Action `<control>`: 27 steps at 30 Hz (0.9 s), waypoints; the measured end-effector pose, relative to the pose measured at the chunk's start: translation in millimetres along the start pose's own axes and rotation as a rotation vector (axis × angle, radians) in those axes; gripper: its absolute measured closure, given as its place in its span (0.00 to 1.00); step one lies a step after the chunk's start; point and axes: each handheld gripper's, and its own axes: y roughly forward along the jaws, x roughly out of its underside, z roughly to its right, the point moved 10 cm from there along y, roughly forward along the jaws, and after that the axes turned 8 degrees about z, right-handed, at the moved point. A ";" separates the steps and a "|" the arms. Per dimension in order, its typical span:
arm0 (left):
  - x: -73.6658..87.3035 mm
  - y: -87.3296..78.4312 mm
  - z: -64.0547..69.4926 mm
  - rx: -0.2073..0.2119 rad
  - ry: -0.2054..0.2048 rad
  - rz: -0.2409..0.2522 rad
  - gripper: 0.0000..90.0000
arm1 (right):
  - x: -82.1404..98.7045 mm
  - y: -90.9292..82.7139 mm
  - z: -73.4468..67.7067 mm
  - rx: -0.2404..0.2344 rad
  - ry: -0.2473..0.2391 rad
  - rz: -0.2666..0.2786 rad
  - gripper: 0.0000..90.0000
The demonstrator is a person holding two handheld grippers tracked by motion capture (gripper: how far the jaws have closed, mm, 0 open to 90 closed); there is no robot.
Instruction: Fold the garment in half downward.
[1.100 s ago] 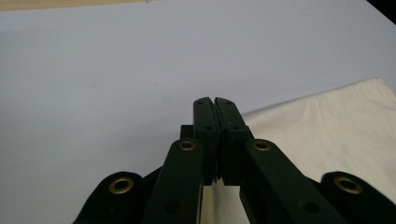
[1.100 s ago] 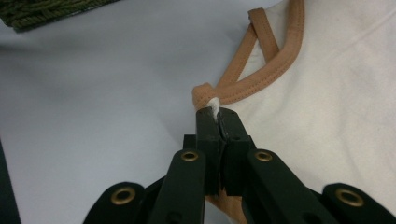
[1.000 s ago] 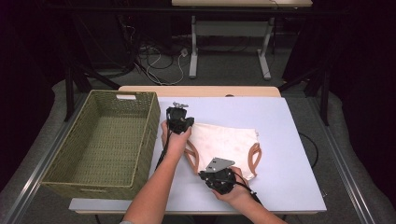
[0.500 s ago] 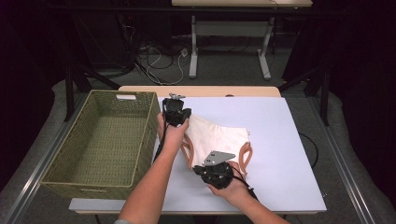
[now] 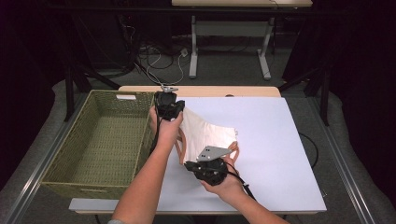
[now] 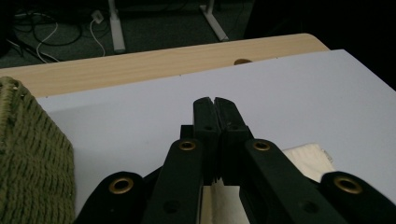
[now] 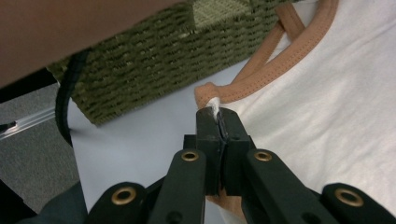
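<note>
A cream garment (image 5: 205, 133) with orange trim lies on the white board (image 5: 280, 154), its left part lifted off the surface. My left gripper (image 5: 175, 109) is shut on the garment's far left corner, just beside the basket. In the left gripper view the jaws (image 6: 215, 103) are pressed together, with cream cloth (image 6: 308, 158) hanging below them. My right gripper (image 5: 192, 165) is shut on the near edge. In the right gripper view its tips (image 7: 218, 116) pinch the orange trim (image 7: 261, 81), and a bit of white cloth shows between them.
A green woven basket (image 5: 56, 186) stands open at the left of the board, its wall close to both grippers (image 7: 163, 60). A wooden tabletop strip (image 5: 210, 91) runs behind the board. Table legs and cables lie on the floor beyond.
Both hands have risen and drifted left toward the basket, lifting the garment's left side off the board. Both grips stayed closed.
</note>
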 end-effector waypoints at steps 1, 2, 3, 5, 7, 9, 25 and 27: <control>-0.4 -0.6 -0.1 -0.001 -0.001 0.002 0.98 | -2.6 0.2 -1.2 -0.003 -0.001 0.006 0.99; -0.9 -0.8 -0.5 -0.006 0.001 0.006 0.98 | -4.1 0.6 -1.9 -0.005 -0.001 0.012 0.99; -1.0 -0.8 -0.7 -0.007 0.000 0.007 0.98 | -5.6 1.3 -2.7 -0.007 -0.002 0.017 0.99; 0.4 -0.1 -0.9 -0.008 -0.002 -0.002 0.98 | -6.6 2.5 -4.5 -0.013 0.001 0.018 0.99; 3.3 1.7 -1.4 -0.004 0.005 -0.023 0.98 | -5.3 4.1 -5.1 -0.014 0.001 0.011 0.99; 5.7 4.0 -1.9 -0.008 0.002 -0.030 0.98 | -2.0 6.4 -4.9 -0.015 0.002 0.001 0.99; 19.2 18.1 -1.4 -0.018 0.022 -0.079 0.98 | 20.2 12.4 0.3 -0.015 0.062 -0.024 0.99; 19.6 19.3 0.5 -0.016 0.025 -0.084 0.98 | 21.0 12.7 0.4 -0.015 0.062 -0.021 0.99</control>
